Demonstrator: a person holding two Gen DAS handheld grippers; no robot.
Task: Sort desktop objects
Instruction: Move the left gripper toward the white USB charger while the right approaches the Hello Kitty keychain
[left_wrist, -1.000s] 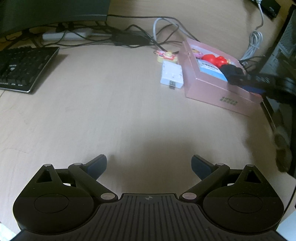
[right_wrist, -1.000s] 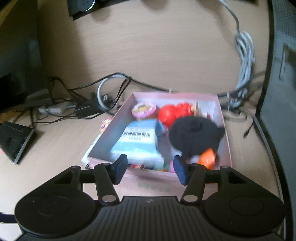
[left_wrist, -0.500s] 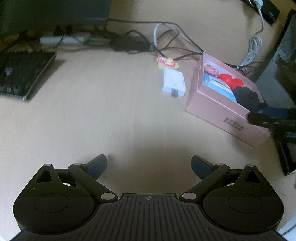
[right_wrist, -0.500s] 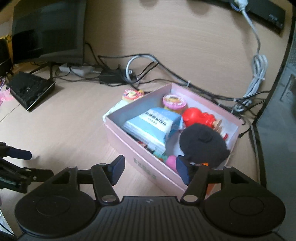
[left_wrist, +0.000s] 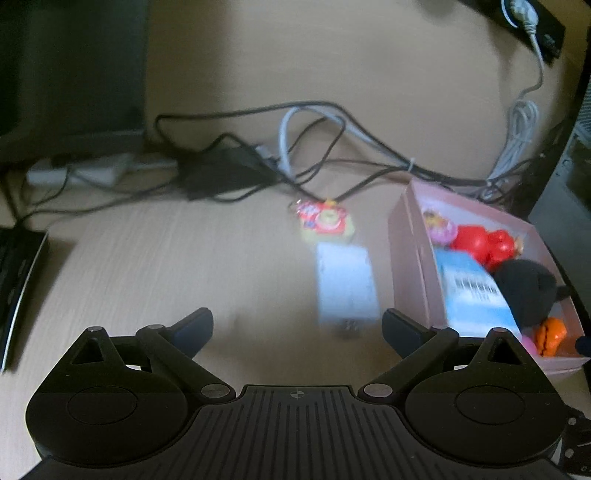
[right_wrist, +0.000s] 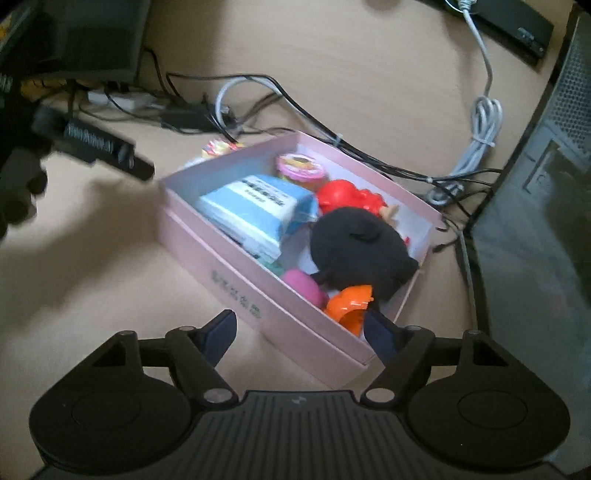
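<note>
Left fingers lining up on the white adapter beside the pink box.

My left gripper (left_wrist: 297, 325) is spread wide and holds nothing; the white adapter (left_wrist: 345, 288) lies on the desk (left_wrist: 166, 258) just beyond and between my fingertips, close against the left wall of the pink box (left_wrist: 410, 266), with a small colourful charm (left_wrist: 325, 221) farther off. To do it well, I judge: straddle its narrow sides, keep my right finger clear of the box wall, close gently. My right gripper (right_wrist: 299, 332) is also open and empty, near the box's close corner, touching nothing that I can see.
</note>
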